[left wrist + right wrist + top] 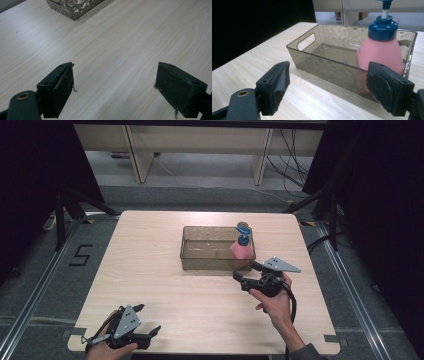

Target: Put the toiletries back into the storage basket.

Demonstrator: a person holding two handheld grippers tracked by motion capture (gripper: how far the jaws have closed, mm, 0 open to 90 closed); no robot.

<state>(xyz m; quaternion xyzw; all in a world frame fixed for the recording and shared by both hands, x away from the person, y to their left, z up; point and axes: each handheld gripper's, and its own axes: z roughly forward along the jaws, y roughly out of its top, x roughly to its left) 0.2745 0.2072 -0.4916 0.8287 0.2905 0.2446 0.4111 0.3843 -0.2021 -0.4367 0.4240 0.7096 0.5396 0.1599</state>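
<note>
Here, the pink plastic pump bottle with a blue cap (241, 251) stands upright in the right end of the clear brownish plastic bin (200, 261). The right gripper (246, 272) is released just before the bin. The left gripper (146, 323) also gapes, holding nothing, over the light wooden table (150, 270).

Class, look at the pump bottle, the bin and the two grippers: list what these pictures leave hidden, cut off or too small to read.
- Pump bottle: nozzle head cut off by the right gripper view's top edge; base hidden behind the right gripper fingers.
- Bin: cut off by the left gripper view's top edge.
- Bottle label: too small in the high view.
- Left gripper: body partly hidden by its grey plate in the high view.
</note>
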